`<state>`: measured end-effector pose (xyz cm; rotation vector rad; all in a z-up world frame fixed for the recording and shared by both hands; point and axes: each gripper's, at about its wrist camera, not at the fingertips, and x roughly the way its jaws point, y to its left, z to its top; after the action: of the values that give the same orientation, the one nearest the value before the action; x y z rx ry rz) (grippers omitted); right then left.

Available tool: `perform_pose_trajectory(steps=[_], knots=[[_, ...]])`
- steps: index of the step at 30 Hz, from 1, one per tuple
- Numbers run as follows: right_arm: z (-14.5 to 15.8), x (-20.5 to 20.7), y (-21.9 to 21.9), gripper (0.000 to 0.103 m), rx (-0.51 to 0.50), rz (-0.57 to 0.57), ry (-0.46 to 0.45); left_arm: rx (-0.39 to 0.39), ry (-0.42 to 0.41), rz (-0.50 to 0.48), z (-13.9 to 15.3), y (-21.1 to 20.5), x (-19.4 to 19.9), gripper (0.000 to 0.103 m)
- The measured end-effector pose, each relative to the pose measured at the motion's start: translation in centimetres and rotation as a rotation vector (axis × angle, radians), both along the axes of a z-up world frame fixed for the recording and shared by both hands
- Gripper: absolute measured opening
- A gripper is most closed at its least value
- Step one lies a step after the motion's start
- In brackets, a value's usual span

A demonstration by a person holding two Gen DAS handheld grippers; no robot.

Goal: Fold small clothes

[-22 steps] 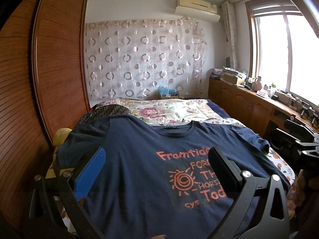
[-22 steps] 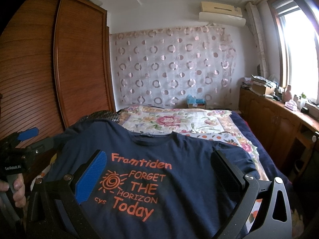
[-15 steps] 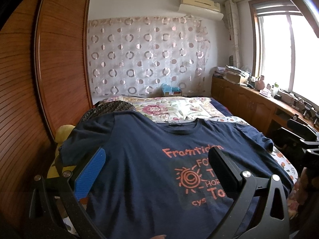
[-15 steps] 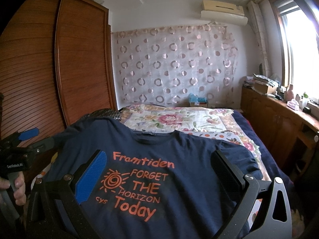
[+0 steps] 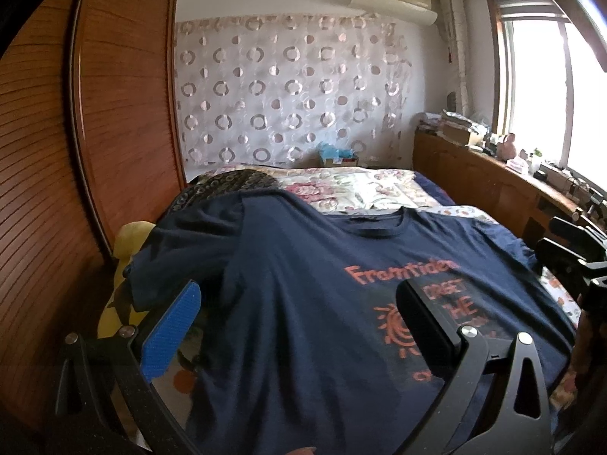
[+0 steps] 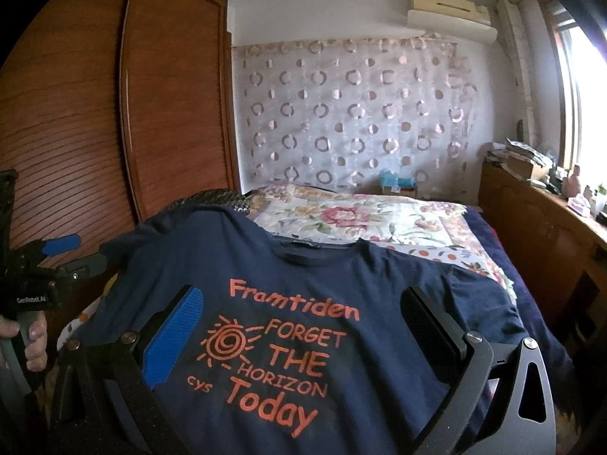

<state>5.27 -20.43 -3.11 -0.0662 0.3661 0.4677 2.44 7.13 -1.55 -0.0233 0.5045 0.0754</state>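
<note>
I hold 2 tongs over the bed [image 6: 379,223]. My big blue T-shirt [image 5: 303,303] lies flat on the bed, front side up, with the neck hole on the far side from me. It has orange words and a curly orange sun [image 6: 227,341] on it. The words say "Framtiden FORGET THE HORIZON Today".

My left tongs [image 5: 299,322] are wide apart and grab nothing. They hang over the left part of the shirt, near its left sleeve [image 5: 170,250]. My right tongs [image 6: 299,326] are wide apart too, with nothing in them. They hang over the orange words in the middle of the shirt.

In the right view I see my left hand [image 6: 28,345] on the handle of the left tongs, off to the side by the brown wardrobe [image 6: 76,113]. A flowery blanket [image 6: 360,220] lies past the shirt.
</note>
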Motion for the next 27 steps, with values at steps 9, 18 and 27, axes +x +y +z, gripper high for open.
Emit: perform_pose_trajectory(steps=[9, 18, 27], knots=[[-0.6, 3.5, 1.2, 0.103, -0.024, 0.048, 0.036, 0.009, 0.034, 0.026, -1.4, 2.8, 2.5, 0.103], [-0.4, 6.9, 2.0, 0.103, -0.054, 0.109, 0.091, -0.070, 0.077, 0.052, -1.8, 8.2, 4.9, 0.103], [0.2, 11.7, 3.5, 0.103, -0.071, 0.158, 0.161, -0.125, 0.150, 0.115, -2.3, 13.4, 8.8, 0.067]])
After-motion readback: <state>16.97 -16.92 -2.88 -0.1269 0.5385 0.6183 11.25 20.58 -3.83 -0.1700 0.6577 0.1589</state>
